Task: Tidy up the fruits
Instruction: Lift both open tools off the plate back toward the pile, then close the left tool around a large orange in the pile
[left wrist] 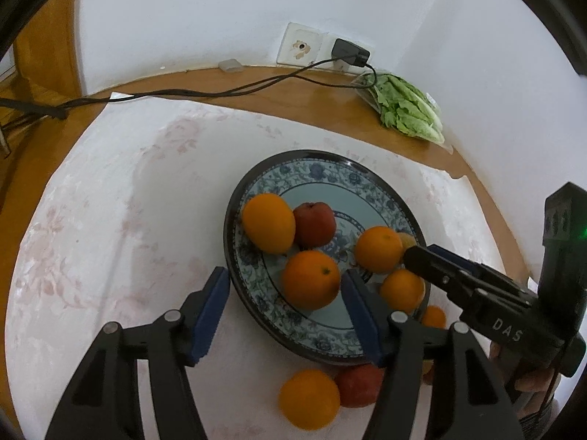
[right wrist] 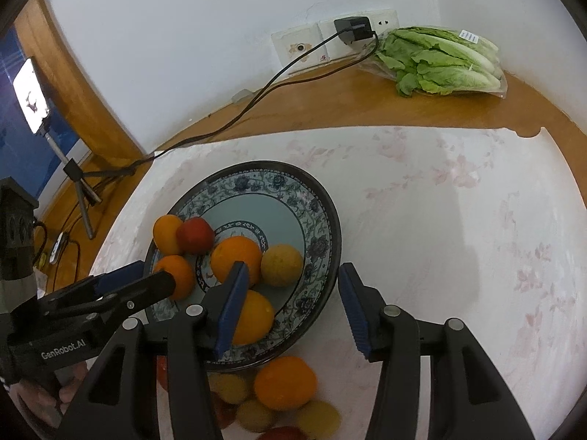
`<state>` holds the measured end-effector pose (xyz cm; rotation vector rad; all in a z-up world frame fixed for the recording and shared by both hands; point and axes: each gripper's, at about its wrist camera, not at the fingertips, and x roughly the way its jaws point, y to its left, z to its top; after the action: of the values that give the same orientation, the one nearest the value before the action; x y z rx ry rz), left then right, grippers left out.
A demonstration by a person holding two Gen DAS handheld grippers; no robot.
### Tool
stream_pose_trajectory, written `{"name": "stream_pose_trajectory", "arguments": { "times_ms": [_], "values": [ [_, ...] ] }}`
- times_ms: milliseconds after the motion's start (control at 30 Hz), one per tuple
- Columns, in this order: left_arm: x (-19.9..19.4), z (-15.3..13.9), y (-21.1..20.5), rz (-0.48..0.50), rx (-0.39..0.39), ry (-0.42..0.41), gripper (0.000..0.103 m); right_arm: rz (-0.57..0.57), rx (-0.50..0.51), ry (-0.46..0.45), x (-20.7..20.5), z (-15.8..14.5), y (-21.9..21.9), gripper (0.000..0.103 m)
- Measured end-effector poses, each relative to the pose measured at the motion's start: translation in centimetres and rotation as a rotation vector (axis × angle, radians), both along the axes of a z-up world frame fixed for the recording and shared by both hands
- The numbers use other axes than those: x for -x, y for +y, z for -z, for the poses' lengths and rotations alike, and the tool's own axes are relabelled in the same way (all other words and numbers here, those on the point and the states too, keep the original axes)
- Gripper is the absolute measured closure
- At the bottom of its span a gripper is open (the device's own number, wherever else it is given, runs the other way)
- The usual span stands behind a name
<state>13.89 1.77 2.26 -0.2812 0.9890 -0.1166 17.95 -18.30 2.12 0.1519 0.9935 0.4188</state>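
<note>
A blue-patterned plate [left wrist: 323, 168] [right wrist: 315, 227] holds several oranges and a red apple [left wrist: 314, 224] [right wrist: 195, 235]. My left gripper [left wrist: 286, 304] is open, its fingers on either side of an orange [left wrist: 311, 279] [right wrist: 175, 275] at the plate's near edge. My right gripper [right wrist: 290, 304] is open over the plate's near rim, empty; in the left wrist view its arm [left wrist: 473, 286] reaches over the plate from the right. Loose fruit lies on the cloth before the plate: an orange [left wrist: 309, 398] [right wrist: 285, 382], a red apple [left wrist: 359, 385] and small yellow fruits [right wrist: 317, 416].
The white floral cloth [left wrist: 110, 238] [right wrist: 458, 256] covers a round wooden table [left wrist: 330, 99]. Bagged lettuce [left wrist: 407, 108] [right wrist: 444, 60] lies at the back by the wall. A black charger and cable [left wrist: 352, 53] [right wrist: 354, 29] run across the table's rear. A phone on a tripod [right wrist: 31, 95] stands left.
</note>
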Motion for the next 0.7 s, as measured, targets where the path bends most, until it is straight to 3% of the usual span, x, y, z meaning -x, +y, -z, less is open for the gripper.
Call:
{"name": "stream_pose_trajectory", "arguments": {
  "times_ms": [233, 500, 700],
  "values": [
    [0.9, -0.4, 0.8, -0.004, 0.015, 0.004, 0.043, -0.008, -0.006, -0.001, 1.2, -0.3, 0.3, 0.051],
    [4.1, -2.9, 1.0, 0.02, 0.006, -0.052, 0.043, -0.012, 0.001, -0.1, 5.5, -3.4, -0.7, 0.051],
    [7.0, -3.0, 0.0, 0.047, -0.055, -0.06, 0.043, -0.016, 0.029, -0.134, 9.4, -3.8, -1.1, 0.051]
  ]
}}
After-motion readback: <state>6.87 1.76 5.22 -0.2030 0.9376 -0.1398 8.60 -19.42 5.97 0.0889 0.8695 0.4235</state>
